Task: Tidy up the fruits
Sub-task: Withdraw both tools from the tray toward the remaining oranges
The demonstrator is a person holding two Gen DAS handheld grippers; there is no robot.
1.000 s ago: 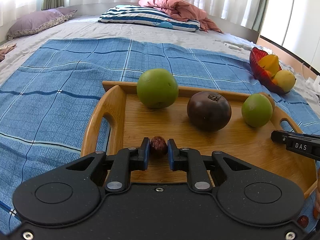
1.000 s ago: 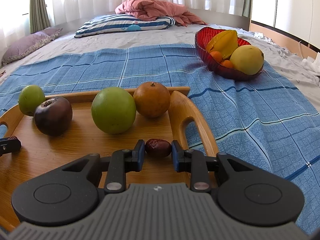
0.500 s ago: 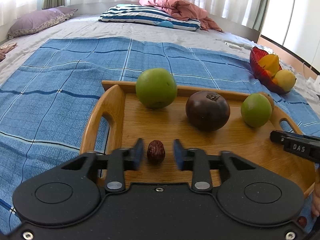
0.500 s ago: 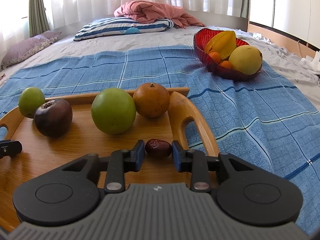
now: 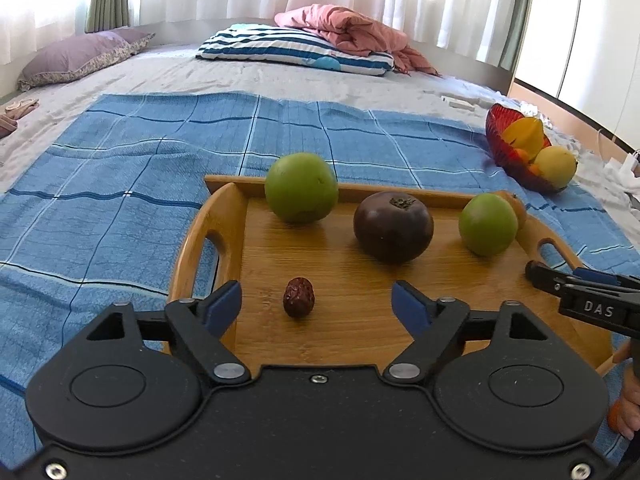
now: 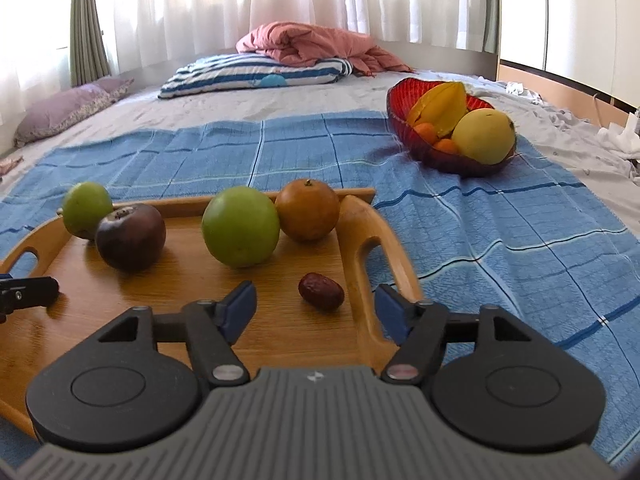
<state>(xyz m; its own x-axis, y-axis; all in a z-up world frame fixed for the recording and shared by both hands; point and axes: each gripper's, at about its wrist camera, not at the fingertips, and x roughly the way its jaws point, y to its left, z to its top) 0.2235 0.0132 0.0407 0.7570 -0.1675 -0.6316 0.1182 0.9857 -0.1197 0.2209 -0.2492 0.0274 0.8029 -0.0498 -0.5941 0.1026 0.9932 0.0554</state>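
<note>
While both claws were opening, a small dried date lay on the wooden tray [image 5: 224, 216] in front of each. The left claw [image 5: 316, 300] stood wide, its date [image 5: 298, 297] loose between the blue pads [image 5: 224, 304], touching neither. The right claw [image 6: 316, 308] stood wide too, its date [image 6: 321, 297] free on the wood. In the left view, its side read "DAS". Two green fruits, a dark purple fruit [image 6: 130, 237] and a brown fruit [image 6: 307, 210] sat further back. A red bowl [image 6: 400, 100] of yellow fruit sat apart on the bed's blue blanket [image 6: 500, 232].
</note>
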